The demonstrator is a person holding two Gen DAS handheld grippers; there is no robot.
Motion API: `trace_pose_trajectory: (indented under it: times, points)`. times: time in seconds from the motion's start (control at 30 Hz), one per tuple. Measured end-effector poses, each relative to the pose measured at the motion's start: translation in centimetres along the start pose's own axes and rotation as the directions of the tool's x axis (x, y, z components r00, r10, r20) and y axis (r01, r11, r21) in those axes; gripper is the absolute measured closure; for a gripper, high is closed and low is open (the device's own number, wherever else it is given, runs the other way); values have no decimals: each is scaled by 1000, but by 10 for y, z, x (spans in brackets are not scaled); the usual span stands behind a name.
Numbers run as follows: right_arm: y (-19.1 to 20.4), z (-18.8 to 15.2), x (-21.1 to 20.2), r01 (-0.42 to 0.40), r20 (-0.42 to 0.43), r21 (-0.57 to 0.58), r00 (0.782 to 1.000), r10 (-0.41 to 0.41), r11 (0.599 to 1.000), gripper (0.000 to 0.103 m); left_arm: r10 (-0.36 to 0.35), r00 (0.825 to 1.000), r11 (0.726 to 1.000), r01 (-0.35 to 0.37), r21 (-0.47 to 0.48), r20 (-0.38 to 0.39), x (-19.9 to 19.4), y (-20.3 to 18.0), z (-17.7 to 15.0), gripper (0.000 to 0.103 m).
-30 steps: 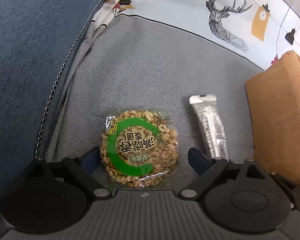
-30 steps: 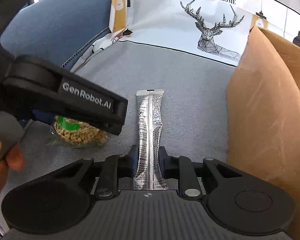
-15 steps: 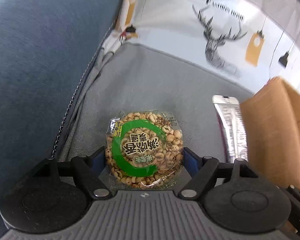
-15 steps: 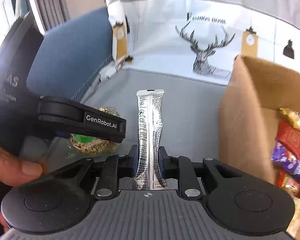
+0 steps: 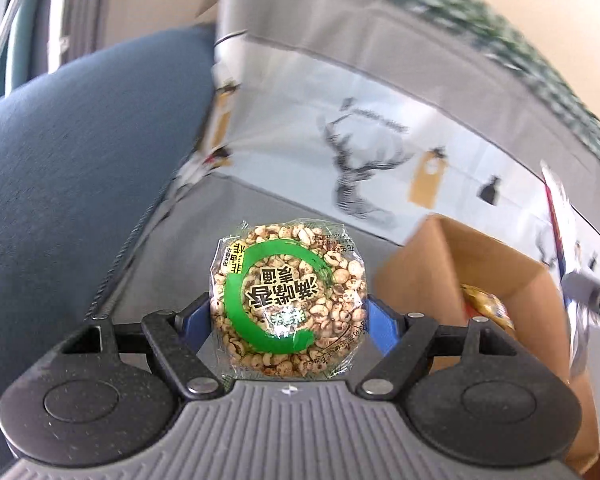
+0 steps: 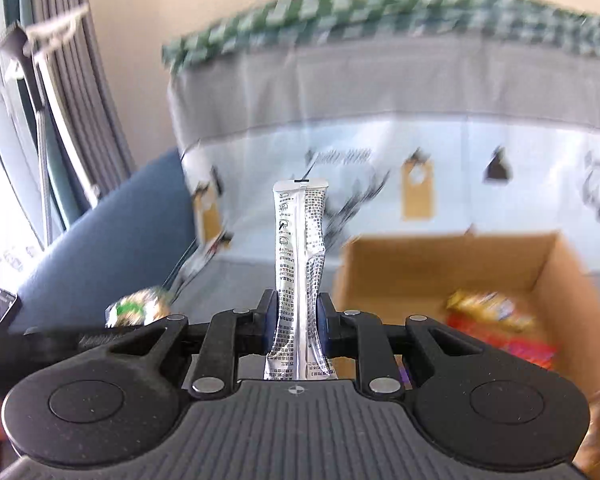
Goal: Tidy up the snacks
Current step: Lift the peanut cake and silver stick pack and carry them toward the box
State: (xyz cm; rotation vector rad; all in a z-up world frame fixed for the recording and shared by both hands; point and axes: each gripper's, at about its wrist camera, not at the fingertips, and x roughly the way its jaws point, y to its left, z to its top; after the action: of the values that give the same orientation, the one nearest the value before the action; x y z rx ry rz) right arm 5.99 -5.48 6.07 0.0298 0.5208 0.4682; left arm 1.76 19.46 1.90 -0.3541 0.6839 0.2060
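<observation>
In the view from my left wrist, my left gripper (image 5: 288, 312) grasps the round snack pack (image 5: 287, 299), a clear wrapper full of puffed grains with a green ring and black characters on top. The pack sits flat between my two fingers; the blue pads (image 5: 382, 326) press on its left and right edges, and its near edge reaches back almost to the grey body of the gripper. The pack is lifted clear of the grey sofa seat (image 5: 172, 264). To the right and beyond stands the open cardboard box (image 5: 428, 280), with a yellow packet (image 5: 486, 306) inside it. Behind is the sofa cover with a deer print (image 5: 360, 172), blurred, and to the left the blue armrest (image 5: 80, 168).

In the view from my right wrist, my right gripper (image 6: 297, 316) is clenched on the silver stick sachet (image 6: 299, 264). The sachet stands upright between the fingers, which pinch its lower part, so most of its length rises above them and its bottom end comes down to the gripper body. The box (image 6: 540, 292) is to the right and lower, open, with yellow and red snack packets (image 6: 496, 320) inside, all blurred. At the left, low, I see the round pack (image 6: 138, 310) in my other gripper, also blurred, well apart from the sachet.
</observation>
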Motion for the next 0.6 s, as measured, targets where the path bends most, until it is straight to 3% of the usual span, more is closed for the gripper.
trace_pose_trajectory:
  times: [0.13,0.27,0.6]
  points:
    - [-51,-13,-29,64,70,40,995,-67,997,81,-55,996,996,50,71,63,-19,-30,-15,21]
    - [-93,-30,-42,100,70,96,992,-107,990,81,-110,988,988,96,125,107,-22,-60,-25,21]
    - [-155,-52,-81,205,127,37,970,-208,978,81,-233,958,959,197,204,167,-15,-111,-32,21]
